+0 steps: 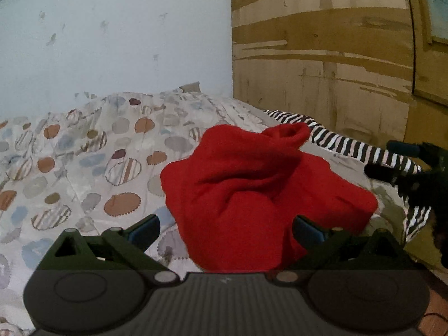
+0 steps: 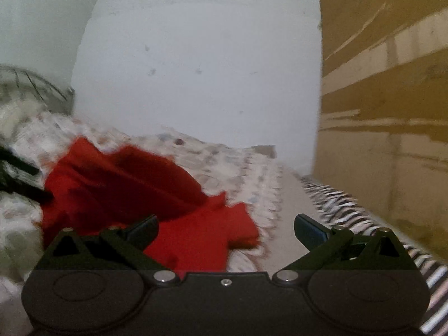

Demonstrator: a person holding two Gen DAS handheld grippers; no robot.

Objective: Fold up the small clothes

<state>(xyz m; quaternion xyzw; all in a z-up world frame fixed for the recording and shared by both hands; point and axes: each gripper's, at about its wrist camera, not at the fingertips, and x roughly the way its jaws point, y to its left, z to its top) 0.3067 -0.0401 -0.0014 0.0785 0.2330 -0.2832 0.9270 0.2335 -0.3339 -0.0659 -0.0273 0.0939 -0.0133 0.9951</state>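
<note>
A crumpled red garment [image 1: 246, 184] lies in a heap on the patterned bedspread [image 1: 84, 154]. My left gripper [image 1: 225, 224] stands wide open, its blue-padded fingers [image 1: 145, 228] on either side of the near part of the heap without pinching it. The right gripper [image 1: 392, 159] shows as a dark shape at the right edge, beyond the garment. In the blurred right wrist view the red garment [image 2: 126, 184] lies left of centre. My right gripper [image 2: 225, 225] is wide open over its flat near corner, holding nothing. The left gripper [image 2: 19, 179] shows at the left edge.
A black-and-white zebra-striped cloth [image 1: 350, 142] runs along the bed's right side, against a brown wooden panel [image 1: 322, 56]. A pale wall [image 1: 112, 28] stands behind the bed. A metal bed frame [image 2: 36, 84] shows at far left in the right wrist view.
</note>
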